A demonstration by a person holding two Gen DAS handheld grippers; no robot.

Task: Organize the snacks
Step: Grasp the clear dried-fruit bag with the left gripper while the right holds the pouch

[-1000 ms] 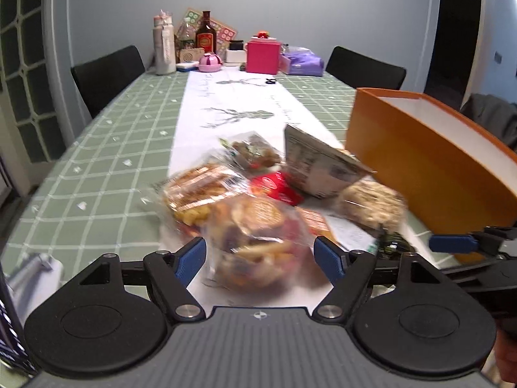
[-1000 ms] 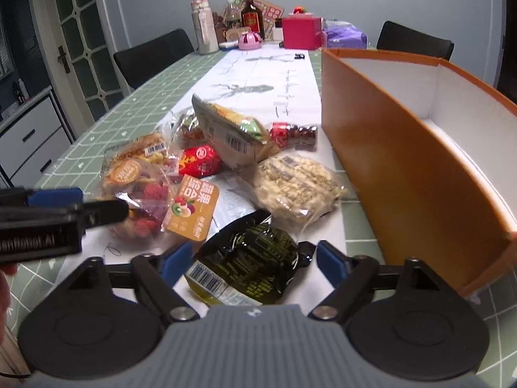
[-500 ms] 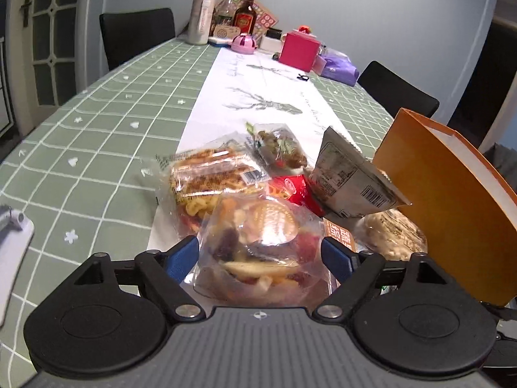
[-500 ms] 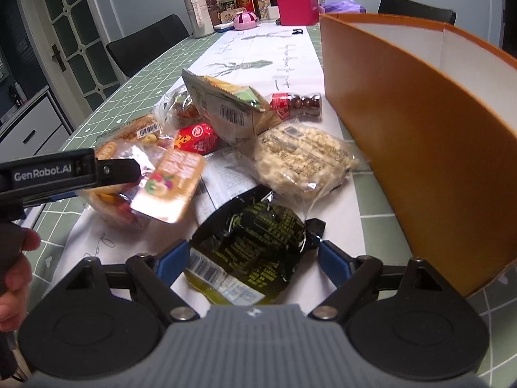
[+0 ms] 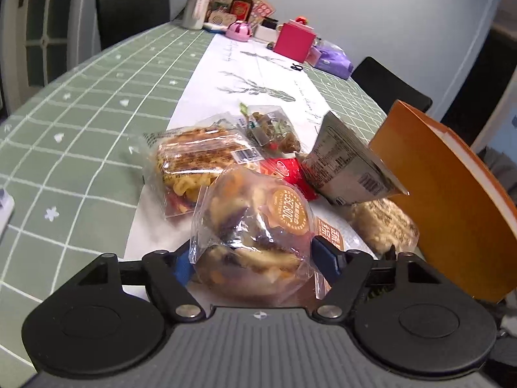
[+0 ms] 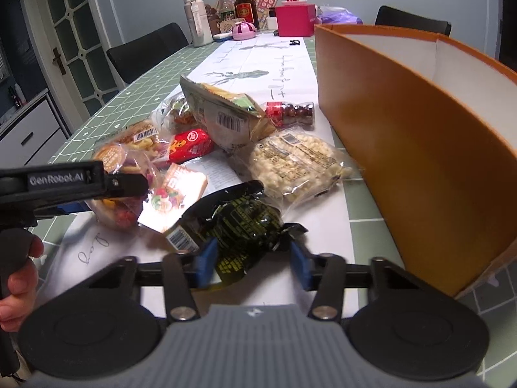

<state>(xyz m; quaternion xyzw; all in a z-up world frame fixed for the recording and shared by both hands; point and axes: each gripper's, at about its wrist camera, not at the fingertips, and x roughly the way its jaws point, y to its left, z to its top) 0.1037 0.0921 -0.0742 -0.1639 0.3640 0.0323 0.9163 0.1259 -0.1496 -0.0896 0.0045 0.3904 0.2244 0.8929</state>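
Beyond the snacks, only the right view shows the orange box's white inside; both jaws closing around bags.

the left gripper tilts downward, its jaws just closing, both blue pads against a clear bag. the right gripper tilts downward too, jaws closing, pads pressing a dark packet. a hand grips the left handle.

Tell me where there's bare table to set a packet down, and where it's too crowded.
Free: the green checked cloth left of the waffle packet, and the white runner between the snack pile and the pink box. Crowded: the strip between the puffed-corn bag and the orange box.
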